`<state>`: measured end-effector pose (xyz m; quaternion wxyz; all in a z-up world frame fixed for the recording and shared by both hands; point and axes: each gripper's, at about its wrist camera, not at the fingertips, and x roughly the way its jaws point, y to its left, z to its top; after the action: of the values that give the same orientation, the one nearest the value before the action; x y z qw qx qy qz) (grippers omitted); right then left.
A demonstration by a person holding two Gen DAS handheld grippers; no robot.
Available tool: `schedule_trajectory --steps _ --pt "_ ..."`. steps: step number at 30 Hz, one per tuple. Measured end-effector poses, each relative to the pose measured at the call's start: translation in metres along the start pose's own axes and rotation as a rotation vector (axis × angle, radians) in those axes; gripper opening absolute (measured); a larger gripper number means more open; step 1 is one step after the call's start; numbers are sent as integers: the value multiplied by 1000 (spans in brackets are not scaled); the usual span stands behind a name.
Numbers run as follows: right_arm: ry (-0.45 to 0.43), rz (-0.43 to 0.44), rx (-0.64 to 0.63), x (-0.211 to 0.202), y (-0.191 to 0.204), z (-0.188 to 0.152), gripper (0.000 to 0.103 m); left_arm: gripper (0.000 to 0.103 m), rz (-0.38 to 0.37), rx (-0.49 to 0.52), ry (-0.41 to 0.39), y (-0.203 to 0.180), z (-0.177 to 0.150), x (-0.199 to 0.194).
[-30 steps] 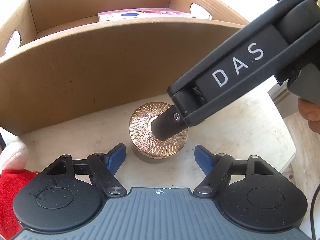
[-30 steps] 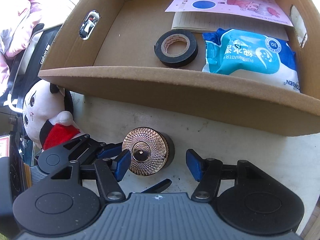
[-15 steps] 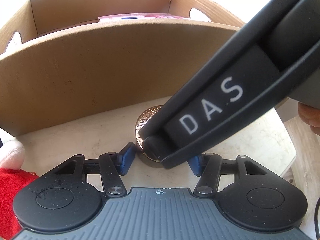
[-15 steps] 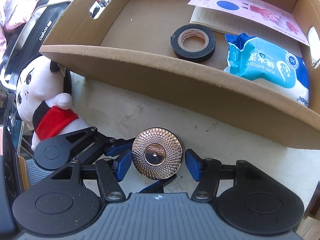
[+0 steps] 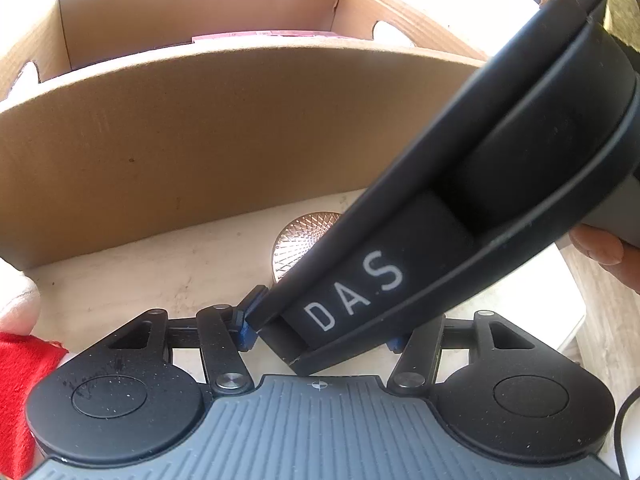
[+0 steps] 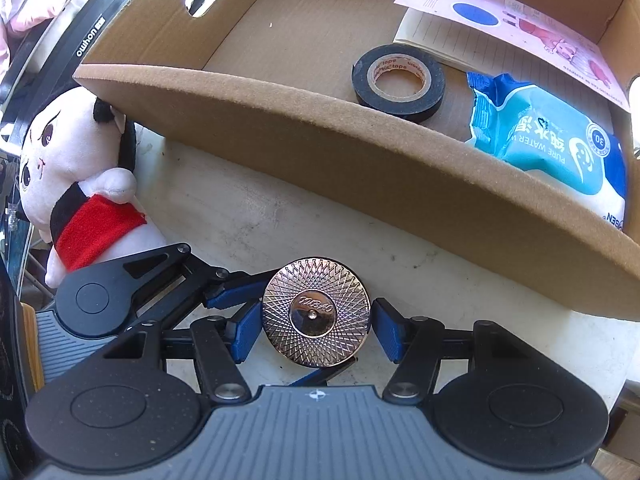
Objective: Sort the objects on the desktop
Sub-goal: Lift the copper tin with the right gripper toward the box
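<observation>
A round rose-gold jar with a patterned lid (image 6: pixel 316 312) stands on the white table in front of the cardboard box (image 6: pixel 360 168). My right gripper (image 6: pixel 316 330) is open from above, its blue pads on either side of the lid with small gaps. My left gripper (image 5: pixel 320 328) is open low beside the jar; its blue fingers (image 6: pixel 236 294) reach toward the jar's left side. In the left wrist view the right gripper's black body (image 5: pixel 460 208) covers most of the jar (image 5: pixel 298 240).
The box holds a black tape roll (image 6: pixel 398 78), a blue wet-wipe pack (image 6: pixel 552 140) and a notepad with a pink sheet (image 6: pixel 508 24). A plush doll with a red scarf (image 6: pixel 76 184) sits left of the jar. A black case (image 6: pixel 60 52) lies behind it.
My right gripper has come down over the jar until its pads flank the lid. The left gripper has moved closer to the jar. Both stay open.
</observation>
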<state>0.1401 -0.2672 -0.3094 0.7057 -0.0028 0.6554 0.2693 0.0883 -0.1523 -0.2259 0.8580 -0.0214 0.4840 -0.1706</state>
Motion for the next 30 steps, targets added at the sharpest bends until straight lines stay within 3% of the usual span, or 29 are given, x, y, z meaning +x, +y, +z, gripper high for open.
schedule_trajectory --steps 13,30 --pt "20 23 13 -11 -14 0 63 60 -5 57 -76 -11 -13 -2" --pt "5 19 17 -27 -24 -6 62 58 1 88 -97 -29 -22 -9"
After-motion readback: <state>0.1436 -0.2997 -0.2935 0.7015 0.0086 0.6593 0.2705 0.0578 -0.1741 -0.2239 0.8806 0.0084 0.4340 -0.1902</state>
